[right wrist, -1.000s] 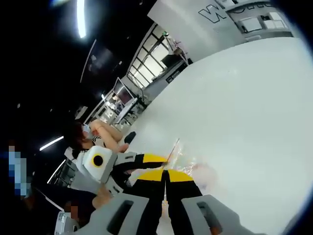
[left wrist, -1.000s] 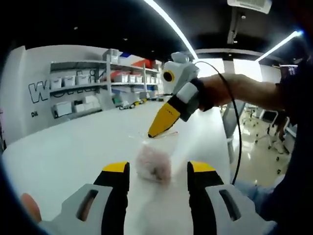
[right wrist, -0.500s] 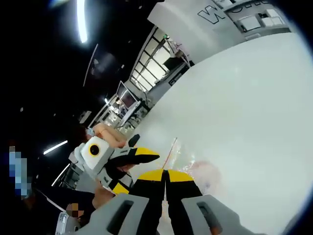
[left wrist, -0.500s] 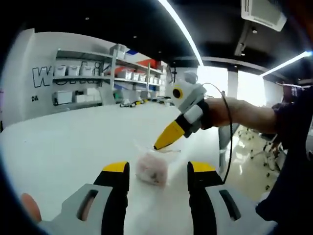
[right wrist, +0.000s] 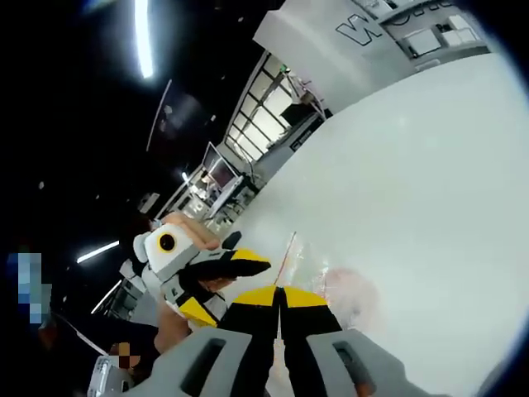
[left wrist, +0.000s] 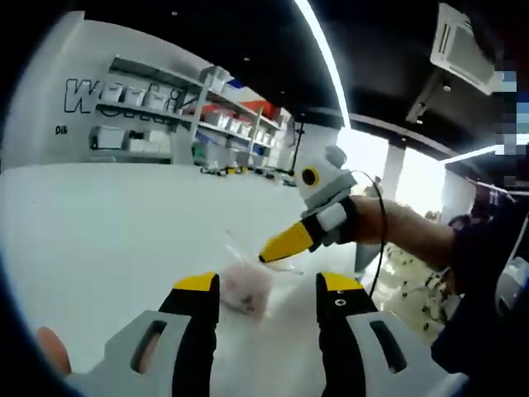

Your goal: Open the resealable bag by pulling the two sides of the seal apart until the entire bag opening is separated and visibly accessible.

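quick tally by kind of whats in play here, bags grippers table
resealable bag: 1
hand-held gripper: 2, left hand-held gripper open, right hand-held gripper shut on the bag's top edge
white table: 1
total: 4

You get your light from long ceiling strip lights (left wrist: 324,58), running toward twelve o'clock in the left gripper view and at eleven o'clock in the right gripper view, against a dark ceiling. The white table (left wrist: 99,223) glares bright and nearly shadowless. Windows (left wrist: 413,178) at three o'clock blow out, straight lines bow at the edges, and the resealable bag (left wrist: 245,285) looks soft and smeared.
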The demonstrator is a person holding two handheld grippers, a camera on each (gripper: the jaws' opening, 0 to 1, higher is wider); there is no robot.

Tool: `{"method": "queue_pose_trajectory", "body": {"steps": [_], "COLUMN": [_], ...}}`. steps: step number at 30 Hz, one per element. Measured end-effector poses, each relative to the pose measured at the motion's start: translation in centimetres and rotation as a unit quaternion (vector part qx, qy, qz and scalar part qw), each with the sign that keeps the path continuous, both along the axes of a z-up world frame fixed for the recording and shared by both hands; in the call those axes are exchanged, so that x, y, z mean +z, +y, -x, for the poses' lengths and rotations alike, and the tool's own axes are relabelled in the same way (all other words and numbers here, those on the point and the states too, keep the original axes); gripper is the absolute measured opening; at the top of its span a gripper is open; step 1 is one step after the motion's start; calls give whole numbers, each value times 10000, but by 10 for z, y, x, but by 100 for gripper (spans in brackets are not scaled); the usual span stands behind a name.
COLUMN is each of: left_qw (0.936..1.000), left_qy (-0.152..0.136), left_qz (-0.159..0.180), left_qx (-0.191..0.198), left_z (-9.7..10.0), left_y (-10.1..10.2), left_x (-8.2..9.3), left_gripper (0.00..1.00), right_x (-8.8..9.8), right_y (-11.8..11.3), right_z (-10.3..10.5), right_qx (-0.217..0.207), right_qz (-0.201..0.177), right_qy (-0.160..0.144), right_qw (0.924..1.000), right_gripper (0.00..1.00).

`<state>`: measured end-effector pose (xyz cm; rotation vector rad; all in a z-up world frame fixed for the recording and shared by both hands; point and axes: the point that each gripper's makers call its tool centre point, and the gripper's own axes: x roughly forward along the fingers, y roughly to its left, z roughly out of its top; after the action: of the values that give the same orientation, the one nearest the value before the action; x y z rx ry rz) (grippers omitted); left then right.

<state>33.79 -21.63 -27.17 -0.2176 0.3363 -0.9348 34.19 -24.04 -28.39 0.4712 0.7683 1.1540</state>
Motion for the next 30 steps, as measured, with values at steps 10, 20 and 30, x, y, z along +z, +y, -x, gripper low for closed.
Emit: {"method": "queue_pose_trajectory", "body": {"steps": [10, 20, 30], "left_qw": [9949, 9930, 9918], "left_qy": [695, 869, 952], "left_qz": [731, 793, 844], "left_qx": [46, 117, 142], "left_z": [-13, -22, -26], "left_y": [-2, -3, -4], "left_x": [-10, -18, -22], "left_gripper": [39, 35, 33], "right_x": [-2, -3, -2], "right_y": [-1, 3, 4], "right_z": [-7, -5, -4], "right_qx": [-46, -48, -23], "right_qz": [-117, -197, -168], "right_qy": [-23, -85, -176], "right_qw": [9999, 9998, 9997], "right_gripper": [0, 0, 0]}}
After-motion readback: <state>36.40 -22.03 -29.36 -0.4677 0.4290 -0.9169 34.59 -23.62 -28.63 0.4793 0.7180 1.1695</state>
